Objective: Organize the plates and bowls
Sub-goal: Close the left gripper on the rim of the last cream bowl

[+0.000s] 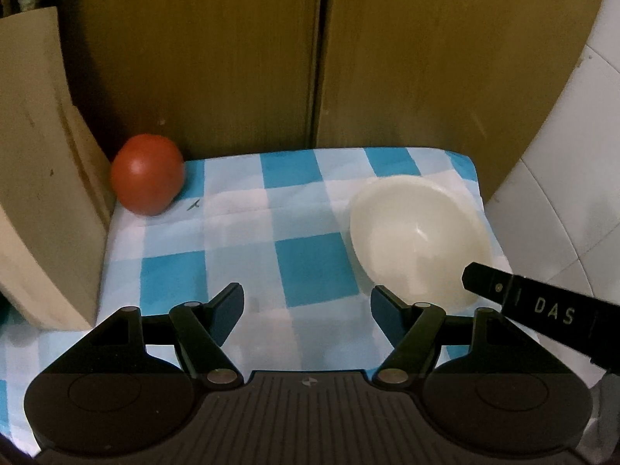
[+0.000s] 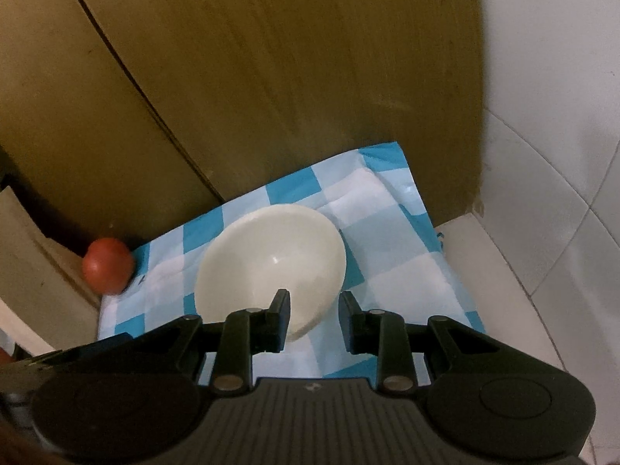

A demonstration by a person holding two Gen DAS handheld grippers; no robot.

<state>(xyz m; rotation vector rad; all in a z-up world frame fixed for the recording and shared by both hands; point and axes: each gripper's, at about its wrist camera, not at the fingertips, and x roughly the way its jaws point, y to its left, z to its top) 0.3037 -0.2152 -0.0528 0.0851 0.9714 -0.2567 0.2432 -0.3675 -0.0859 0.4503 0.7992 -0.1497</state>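
A white bowl [image 1: 418,238] sits upright on the right side of a blue-and-white checked cloth [image 1: 271,232]. It also shows in the right wrist view [image 2: 271,263]. My left gripper [image 1: 307,298] is open and empty, above the cloth to the left of the bowl. My right gripper [image 2: 314,306] is open with its jaws straddling the bowl's near rim: the left finger [image 2: 281,310] is over the inside, the right finger [image 2: 350,310] outside. In the left wrist view one right finger [image 1: 503,290] reaches over the bowl's near right edge.
A red tomato [image 1: 147,174] lies at the cloth's far left corner, also in the right wrist view [image 2: 107,265]. Brown wooden doors [image 1: 321,50] stand right behind the cloth. A beige board [image 1: 35,155] leans on the left. White tiles [image 2: 542,213] lie to the right.
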